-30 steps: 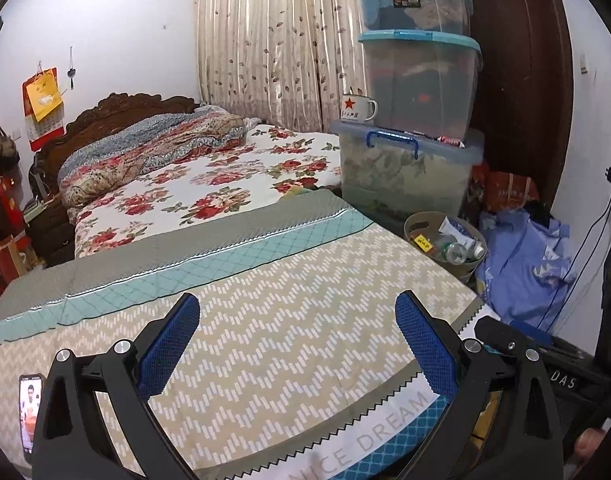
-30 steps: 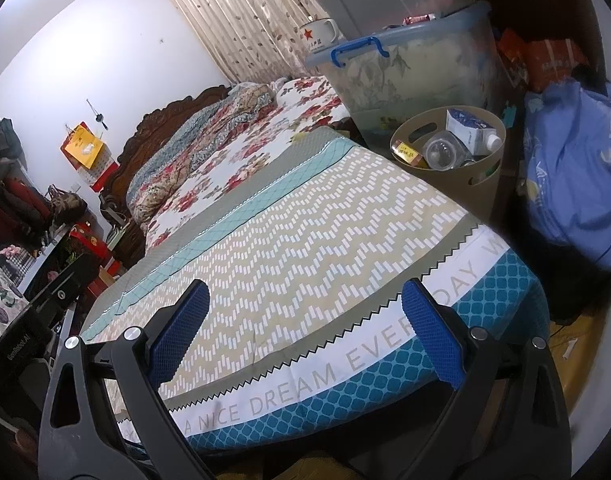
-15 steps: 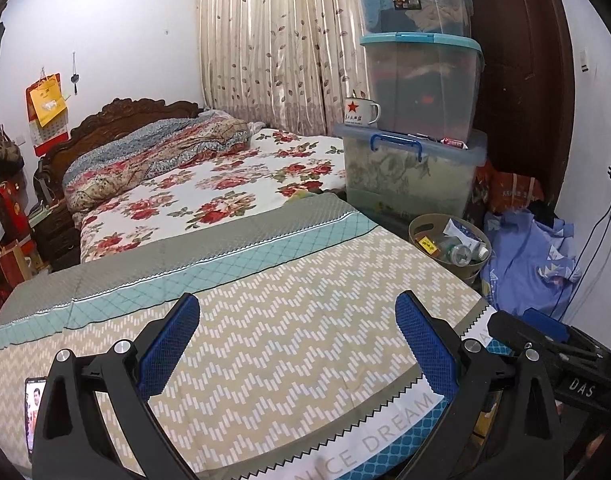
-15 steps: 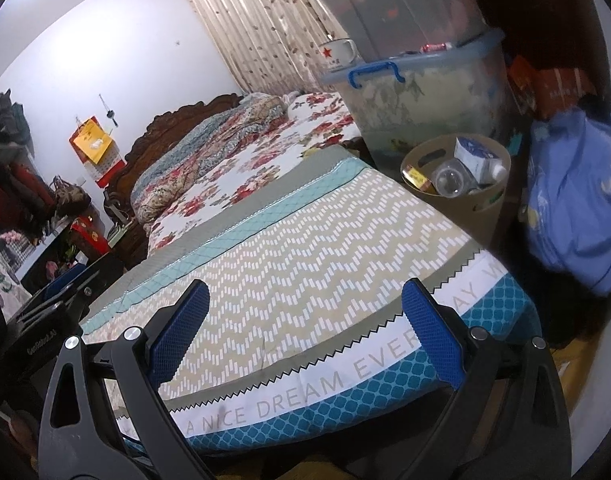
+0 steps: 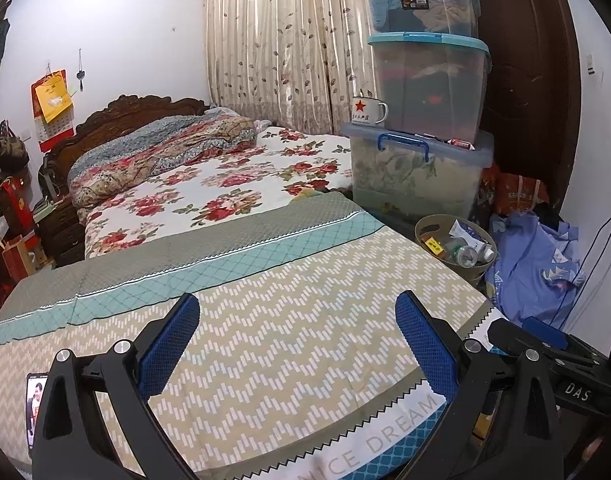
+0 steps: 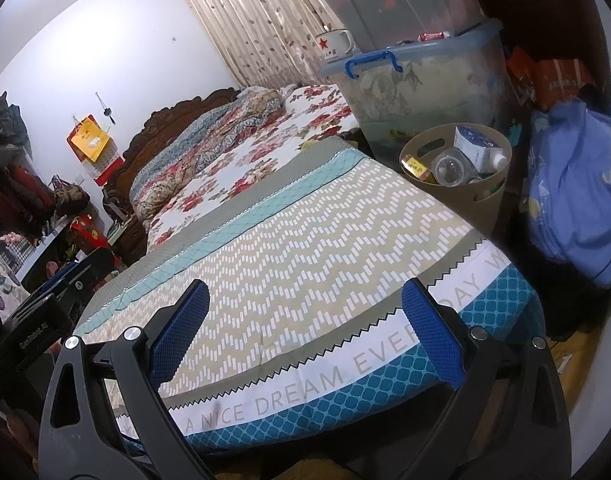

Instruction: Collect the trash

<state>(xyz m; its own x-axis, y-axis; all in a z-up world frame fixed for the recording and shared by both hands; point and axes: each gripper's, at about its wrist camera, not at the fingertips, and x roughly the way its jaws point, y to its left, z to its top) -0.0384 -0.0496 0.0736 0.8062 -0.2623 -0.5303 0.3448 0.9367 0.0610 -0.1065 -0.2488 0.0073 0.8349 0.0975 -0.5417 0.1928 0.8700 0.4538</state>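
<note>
A tan trash bin [image 5: 425, 227] stands on the floor at the bed's right side, holding a clear plastic bottle [image 5: 463, 255], a white carton [image 5: 467, 234] and a yellow packet [image 5: 434, 245]. It also shows in the right wrist view [image 6: 481, 196]. My left gripper [image 5: 297, 330] is open and empty above the zigzag-patterned bed cover [image 5: 273, 332]. My right gripper [image 6: 305, 318] is open and empty over the foot of the bed, and shows at the far right of the left wrist view [image 5: 545, 338]. No loose trash shows on the cover.
Stacked plastic storage boxes [image 5: 421, 80] with an enamel mug [image 5: 367, 111] stand behind the bin. A blue cloth heap [image 5: 533, 268] lies right of it. A phone [image 5: 35, 400] lies on the cover at the left. A quilt [image 5: 161, 156] lies by the headboard.
Both grippers have drawn back and tilted up slightly; the bin and boxes sit a little lower and farther in the views. Both stay open and empty.
</note>
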